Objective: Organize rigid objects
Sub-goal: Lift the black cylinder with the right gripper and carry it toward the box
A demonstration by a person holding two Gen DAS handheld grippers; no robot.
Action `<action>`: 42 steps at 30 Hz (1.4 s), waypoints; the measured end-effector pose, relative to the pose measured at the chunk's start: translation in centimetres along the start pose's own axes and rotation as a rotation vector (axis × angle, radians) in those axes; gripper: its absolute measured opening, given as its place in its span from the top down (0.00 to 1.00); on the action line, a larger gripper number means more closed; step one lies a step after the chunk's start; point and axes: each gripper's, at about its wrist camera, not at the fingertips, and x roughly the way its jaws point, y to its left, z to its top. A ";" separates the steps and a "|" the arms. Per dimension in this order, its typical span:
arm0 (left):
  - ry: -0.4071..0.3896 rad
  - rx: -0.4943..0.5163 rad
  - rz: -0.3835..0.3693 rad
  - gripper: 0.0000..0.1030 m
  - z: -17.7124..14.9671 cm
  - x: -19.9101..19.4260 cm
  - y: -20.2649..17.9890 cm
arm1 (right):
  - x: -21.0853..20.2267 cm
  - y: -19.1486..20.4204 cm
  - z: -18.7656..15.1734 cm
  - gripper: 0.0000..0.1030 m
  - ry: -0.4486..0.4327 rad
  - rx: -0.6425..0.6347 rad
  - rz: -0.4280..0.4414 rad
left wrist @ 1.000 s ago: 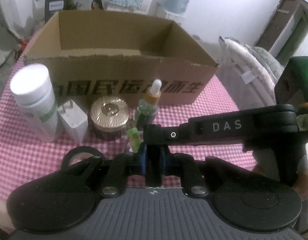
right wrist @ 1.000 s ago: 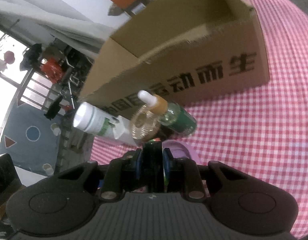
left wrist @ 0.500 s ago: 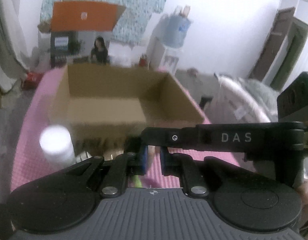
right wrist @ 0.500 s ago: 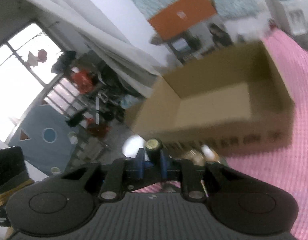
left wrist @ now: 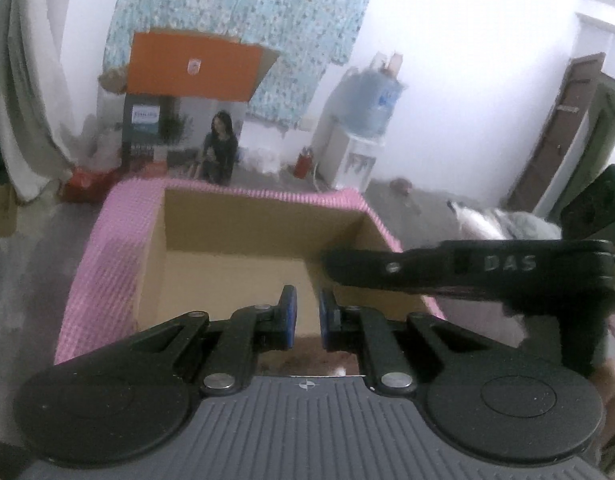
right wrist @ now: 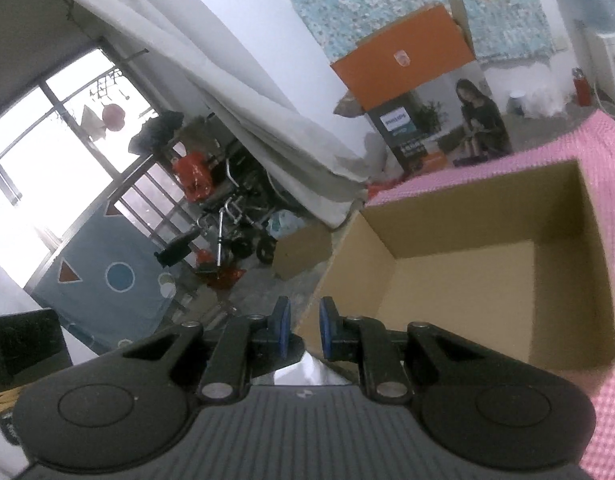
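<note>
L jaws: closed down, only a thin slit left between the blue pads [left wrist: 288, 314]. R jaws: same, pads [right wrist: 281, 322] nearly meeting. Can't tell if either pair is pinching anything. There's a brown patch [left wrist: 307, 354] low behind the L pads and a pale bit [right wrist: 307, 368] low behind the R pads, both too hidden to name.

The cardboard box [left wrist: 259, 224] sits ahead of and below both pairs, open top, nothing visible on its floor. From the R side its near left corner [right wrist: 359, 216] is right in front of the pads. Pink checked counter [left wrist: 103, 264] all round it. Loose items aren't in view, prob. under the tools.

My guess is I'm mid-carry toward the box.

Risks:
- If sth small is held, it's deep behind the pads and I can't see it. Letting go before I'm past the rim would drop it on the counter or floor.
- The black side bar [left wrist: 487, 272] of the R tool crosses just right of the L jaws, v. close. Both heading for one box means they could knock, jarring whatever's gripped.
- R jaws line up w/ the box corner, so going down here may clip the wall and shove the box.
- Left view is blurry, so depth is hard to judge.
</note>
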 end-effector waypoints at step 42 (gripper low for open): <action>0.594 0.196 -0.020 0.86 -19.2 0.9 -2.2 | 0.4 -7.7 -21.9 0.71 0.500 0.439 -0.093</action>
